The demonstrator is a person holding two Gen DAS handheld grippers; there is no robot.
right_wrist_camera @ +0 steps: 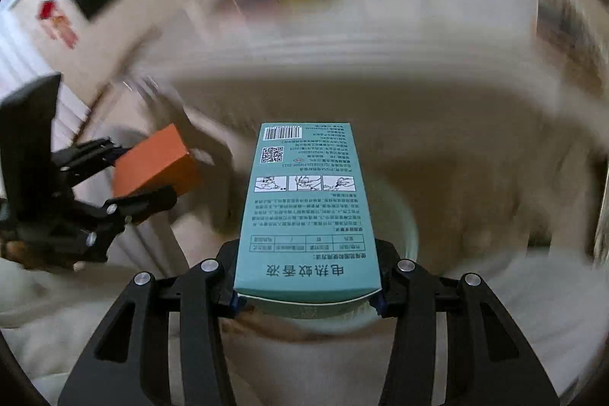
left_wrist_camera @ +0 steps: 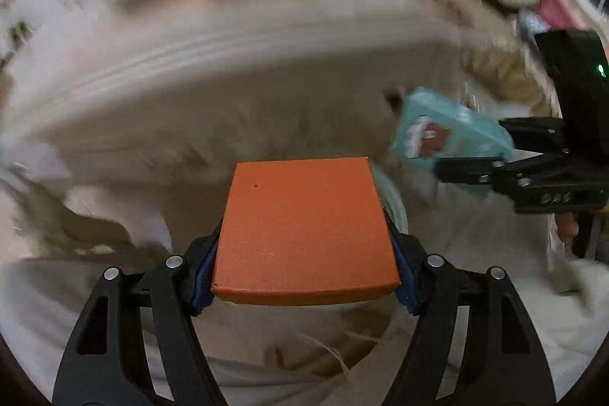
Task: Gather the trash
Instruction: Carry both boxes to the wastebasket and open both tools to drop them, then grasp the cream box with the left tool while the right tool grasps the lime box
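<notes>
The left gripper (left_wrist_camera: 304, 265) has its 2 blue-padded fingers (left_wrist_camera: 203, 276) closed about halfway against the sides of an orange box (left_wrist_camera: 304, 234), clamped near its back end so most of the box juts forward, flat face up. The right gripper (right_wrist_camera: 306, 288) has its fingers (right_wrist_camera: 380, 297) drawn in narrower on the lower end of a teal carton (right_wrist_camera: 304, 208), printed side up with a barcode at the far end. Gripping each by the near end leaves the far end free, which I judge suits tipping them out forward. The 2 items are held side by side, apart, each showing in the other's camera: teal carton (left_wrist_camera: 449, 136) and orange box (right_wrist_camera: 152, 166).

Under the teal carton sits a round pale container (right_wrist_camera: 399, 227), probably the trash bin, its rim partly hidden; its contents cannot be made out. The orange box covers most of that same pale rim (left_wrist_camera: 394, 204). The surroundings are too blurred to name
</notes>
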